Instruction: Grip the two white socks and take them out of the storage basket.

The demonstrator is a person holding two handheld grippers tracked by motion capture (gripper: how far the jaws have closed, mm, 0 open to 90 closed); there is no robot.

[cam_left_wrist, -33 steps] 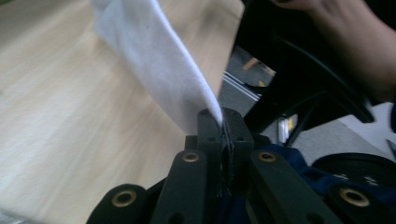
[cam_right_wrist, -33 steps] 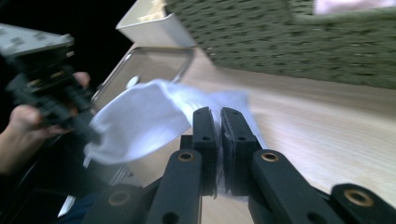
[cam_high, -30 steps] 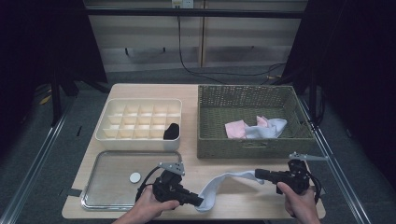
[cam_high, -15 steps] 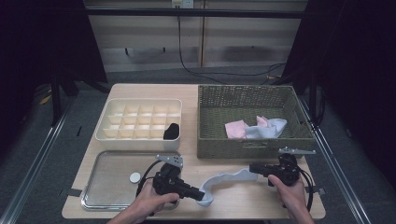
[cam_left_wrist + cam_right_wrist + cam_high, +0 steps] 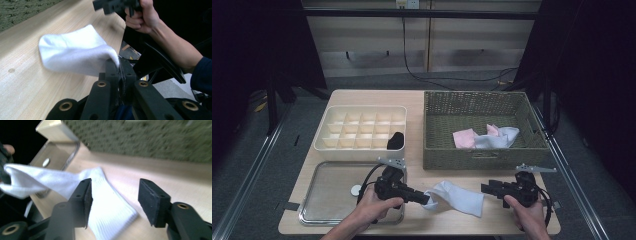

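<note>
A white sock point(image 5: 455, 196) lies on the wooden table point(image 5: 512, 225) near its front edge, between the two grippers. My left gripper point(image 5: 425, 198) is shut on the sock's left end, and in the left gripper view the white sock point(image 5: 75, 55) is pinched between the jaws and spreads away from my left gripper point(image 5: 119, 67). My right gripper point(image 5: 486, 189) stands open just right of the sock, apart from it. In the right gripper view the white sock point(image 5: 110, 207) lies flat below my right gripper point(image 5: 115, 200), with nothing between the jaws.
A green wicker basket point(image 5: 484, 157) at the back right holds pink and white cloth point(image 5: 486, 137). A cream divided organiser point(image 5: 327, 145) at the back left has a black item point(image 5: 395, 141) in one cell. A metal tray point(image 5: 332, 212) with a small white disc point(image 5: 356, 190) sits front left.
My right gripper has let go of the sock and opened. The sock, earlier stretched and lifted between both grippers, has dropped onto the table with its right end lying flat.
</note>
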